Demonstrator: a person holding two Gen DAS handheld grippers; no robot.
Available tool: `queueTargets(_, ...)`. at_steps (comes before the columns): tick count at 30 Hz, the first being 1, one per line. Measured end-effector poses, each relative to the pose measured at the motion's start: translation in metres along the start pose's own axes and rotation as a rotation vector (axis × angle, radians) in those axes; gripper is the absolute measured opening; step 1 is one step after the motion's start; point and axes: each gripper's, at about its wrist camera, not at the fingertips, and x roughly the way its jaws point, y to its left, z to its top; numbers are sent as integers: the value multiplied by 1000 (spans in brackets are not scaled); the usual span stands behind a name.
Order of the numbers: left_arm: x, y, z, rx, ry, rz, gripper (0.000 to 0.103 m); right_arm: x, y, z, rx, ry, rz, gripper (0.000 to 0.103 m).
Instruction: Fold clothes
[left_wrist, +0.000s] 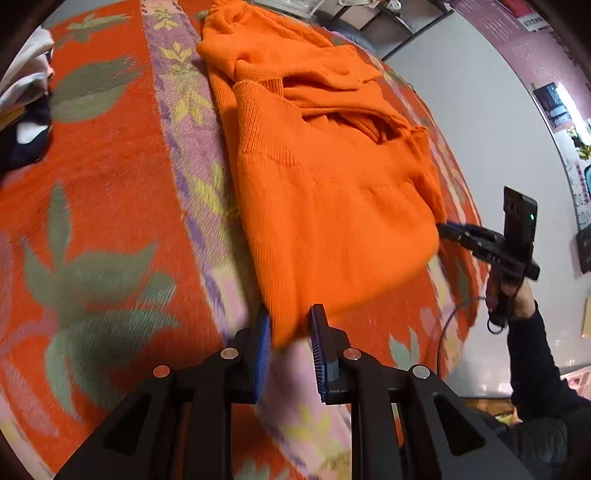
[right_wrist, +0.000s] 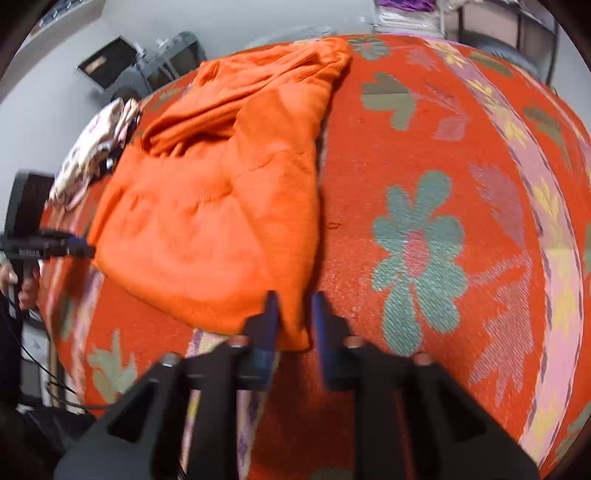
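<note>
Sweater (left_wrist: 325, 206) on blanket (left_wrist: 110, 206), near corners between both jaws. Left gripper (left_wrist: 290, 332) and right gripper (right_wrist: 295, 321) part-open, corners between pads; whether pinched, can't tell.

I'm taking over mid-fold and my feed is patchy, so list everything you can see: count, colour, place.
Sweater: one, orange, partly folded on the blanket, near corners between both grippers' fingers.
Blanket: one, red with green flowers and pink-purple stripes, covering the surface.
Clothes pile: one, white and dark, at the blanket's far left edge.
Shelving: dark metal, beyond the blanket.
Left gripper: black, blue pads, open around a sweater corner.
Right gripper: black, blue pads, open around the other corner.
Sleeve: dark, behind the right gripper.
</note>
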Motion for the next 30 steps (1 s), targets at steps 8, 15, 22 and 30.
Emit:
queueTargets(8,-66,-28,5,16,-298,-146,19,-44,35,16,52,-182,189,40)
queueTargets(15,52,-56,8,49,-125,0,18,27,56,3,40,-24,199,41)
queueTargets(22,0,-55,14,48,-266,-99,19,2,57,33,17,-149,195,43)
queueTargets(30,35,-8,74,-108,-191,-28,19,29,40,64,-3,-53,163,49)
